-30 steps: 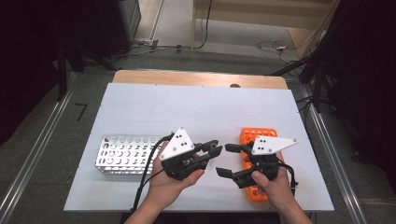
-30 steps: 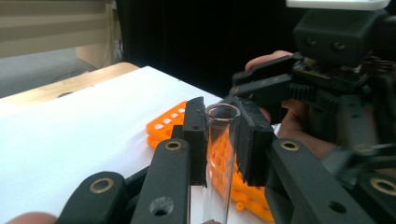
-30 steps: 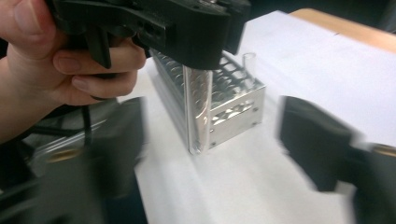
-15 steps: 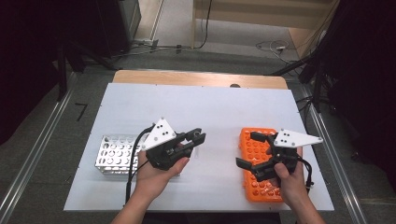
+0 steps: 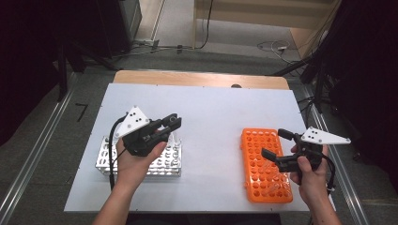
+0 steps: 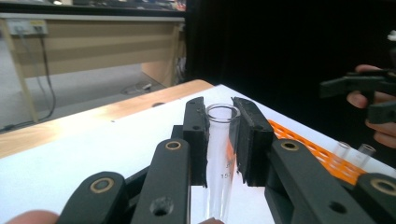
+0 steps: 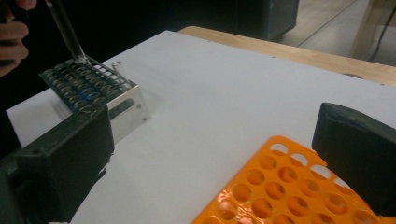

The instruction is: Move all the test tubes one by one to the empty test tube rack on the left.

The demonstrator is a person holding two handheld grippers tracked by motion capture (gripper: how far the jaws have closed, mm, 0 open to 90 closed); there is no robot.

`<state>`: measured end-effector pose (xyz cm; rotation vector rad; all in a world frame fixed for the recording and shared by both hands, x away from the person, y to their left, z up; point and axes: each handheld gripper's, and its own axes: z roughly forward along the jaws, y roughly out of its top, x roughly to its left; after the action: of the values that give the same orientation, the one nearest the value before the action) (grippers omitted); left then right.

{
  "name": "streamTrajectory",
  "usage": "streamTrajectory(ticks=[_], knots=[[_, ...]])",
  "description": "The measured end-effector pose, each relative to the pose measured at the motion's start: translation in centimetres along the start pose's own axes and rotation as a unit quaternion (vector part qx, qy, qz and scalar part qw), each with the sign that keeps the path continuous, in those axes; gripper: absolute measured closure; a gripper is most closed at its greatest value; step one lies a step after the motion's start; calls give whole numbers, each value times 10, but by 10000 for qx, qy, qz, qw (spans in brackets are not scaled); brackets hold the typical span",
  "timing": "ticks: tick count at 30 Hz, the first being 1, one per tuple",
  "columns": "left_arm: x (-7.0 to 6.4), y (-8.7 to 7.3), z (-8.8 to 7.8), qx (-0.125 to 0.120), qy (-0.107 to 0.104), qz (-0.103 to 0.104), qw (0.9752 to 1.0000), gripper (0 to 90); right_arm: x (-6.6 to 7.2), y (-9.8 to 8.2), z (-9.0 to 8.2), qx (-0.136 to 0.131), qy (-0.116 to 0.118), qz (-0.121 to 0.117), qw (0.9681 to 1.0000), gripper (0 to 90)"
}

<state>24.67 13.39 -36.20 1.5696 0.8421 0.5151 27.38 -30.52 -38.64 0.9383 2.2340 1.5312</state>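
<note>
Two grippers held above a white table.
Left gripper clamps a clear test tube over the metal rack; right gripper hovers agape, empty, over the orange rack.

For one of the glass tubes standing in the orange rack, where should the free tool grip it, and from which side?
Grip the tube just under its open rim, coming straight down from above. It stands upright with only its top above the orange rack, so no other part is free. The right tool is open and closest.
</note>
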Motion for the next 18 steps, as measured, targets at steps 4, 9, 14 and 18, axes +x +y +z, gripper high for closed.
streamTrajectory(ticks=[4,9,14,18], knots=[[12,1,-2,-43,130,-53,9999,757,-10,-7,-7,-6,-120,81,9999,0],[25,1,1,-65,269,-62,9996,758,-20,-18,-14,60,-274,193,9994,0],[35,-3,5,-88,397,-152,9991,757,-30,-26,-22,52,-433,312,9986,0],[40,-12,7,-21,500,-139,9987,757,-35,-33,-29,45,-517,349,9980,0]])
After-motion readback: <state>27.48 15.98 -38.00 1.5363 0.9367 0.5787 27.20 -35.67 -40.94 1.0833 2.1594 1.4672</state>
